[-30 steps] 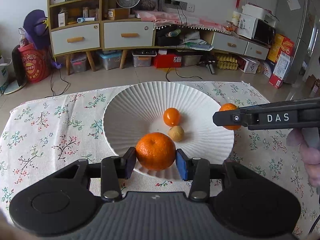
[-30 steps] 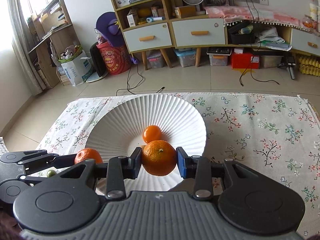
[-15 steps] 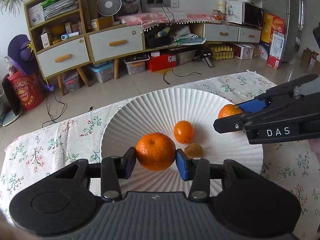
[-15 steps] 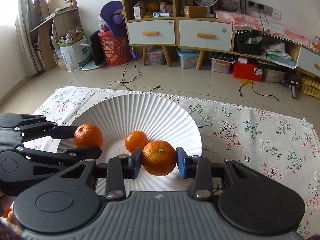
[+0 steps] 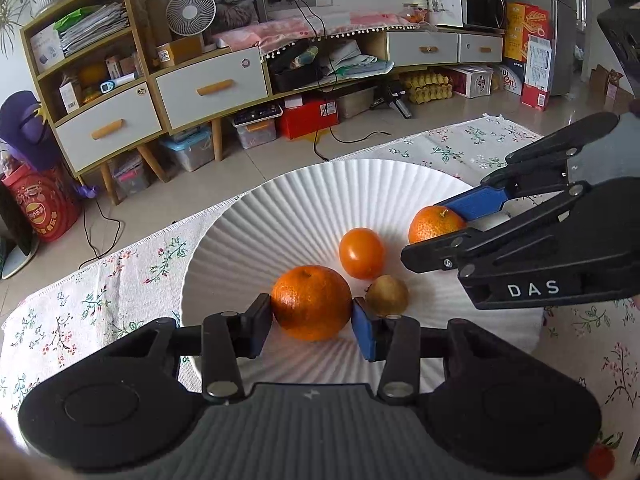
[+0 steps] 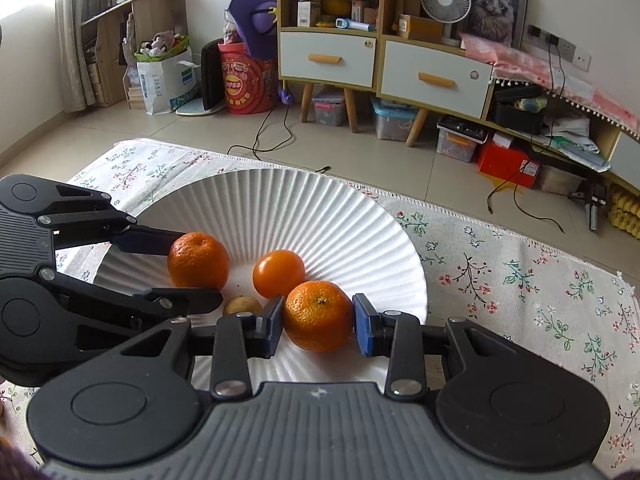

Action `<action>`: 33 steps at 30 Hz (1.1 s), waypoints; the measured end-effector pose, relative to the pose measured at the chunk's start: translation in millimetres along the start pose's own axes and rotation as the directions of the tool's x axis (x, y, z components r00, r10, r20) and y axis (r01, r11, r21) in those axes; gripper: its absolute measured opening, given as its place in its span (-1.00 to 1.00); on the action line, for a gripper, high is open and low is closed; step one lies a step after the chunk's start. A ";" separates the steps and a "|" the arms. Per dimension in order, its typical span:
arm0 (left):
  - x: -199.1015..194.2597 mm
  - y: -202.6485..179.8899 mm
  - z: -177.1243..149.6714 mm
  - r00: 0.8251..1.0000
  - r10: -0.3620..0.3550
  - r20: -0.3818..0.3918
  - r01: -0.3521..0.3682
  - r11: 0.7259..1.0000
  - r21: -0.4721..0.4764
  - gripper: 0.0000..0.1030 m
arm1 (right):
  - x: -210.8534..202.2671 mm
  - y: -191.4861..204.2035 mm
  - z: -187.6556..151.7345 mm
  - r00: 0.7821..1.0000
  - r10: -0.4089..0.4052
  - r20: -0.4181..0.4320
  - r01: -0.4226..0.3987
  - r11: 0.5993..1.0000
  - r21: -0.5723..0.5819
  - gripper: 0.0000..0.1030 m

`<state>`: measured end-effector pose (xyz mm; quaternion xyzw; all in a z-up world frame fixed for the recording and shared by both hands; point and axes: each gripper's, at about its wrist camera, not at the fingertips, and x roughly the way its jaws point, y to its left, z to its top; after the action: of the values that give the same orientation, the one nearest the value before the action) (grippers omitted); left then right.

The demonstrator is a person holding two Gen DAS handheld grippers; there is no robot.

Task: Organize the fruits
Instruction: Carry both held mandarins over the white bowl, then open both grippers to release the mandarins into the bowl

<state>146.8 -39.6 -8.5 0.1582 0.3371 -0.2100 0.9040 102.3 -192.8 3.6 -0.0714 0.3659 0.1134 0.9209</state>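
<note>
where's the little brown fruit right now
The little brown fruit lies near the middle of the white plate, just in front of the smooth orange tomato and beside the left claw, which holds an orange.

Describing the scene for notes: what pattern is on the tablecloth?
White tablecloth with small floral sprigs, clearest in the right wrist view.
</note>
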 end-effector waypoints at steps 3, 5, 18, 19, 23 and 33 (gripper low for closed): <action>-3.9 -2.8 -2.3 1.000 0.009 0.010 -0.010 1.000 0.023 -0.17 | -2.0 -0.1 -0.6 1.000 0.001 -0.003 -0.001 1.000 -0.010 -0.34; -6.5 -5.2 -2.9 1.000 0.020 0.013 -0.021 0.999 0.044 -0.09 | -5.7 -1.1 0.8 1.000 0.012 0.006 -0.012 1.000 -0.015 -0.28; -32.5 -3.8 0.6 0.998 0.064 0.030 -0.063 0.998 -0.014 0.35 | -36.0 -1.2 3.1 0.999 0.000 0.041 0.001 1.000 -0.016 0.23; -35.4 -4.9 0.9 0.997 0.067 0.029 -0.066 0.998 -0.024 0.36 | -39.4 -1.1 2.9 0.999 -0.007 0.045 0.007 1.000 -0.012 0.26; -49.2 -7.6 2.5 0.998 0.059 0.031 -0.058 0.997 -0.053 0.50 | -53.8 0.6 2.2 0.999 -0.005 0.049 0.005 1.000 0.007 0.38; -85.5 -15.9 -3.0 0.998 0.060 0.005 -0.060 0.996 -0.065 0.71 | -79.0 13.6 -3.4 0.999 -0.007 0.043 0.006 1.000 0.014 0.57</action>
<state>79.0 -28.6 44.8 0.1379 0.3358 -0.1721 0.9157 40.7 -192.8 55.0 -0.0637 0.3465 0.1093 0.9295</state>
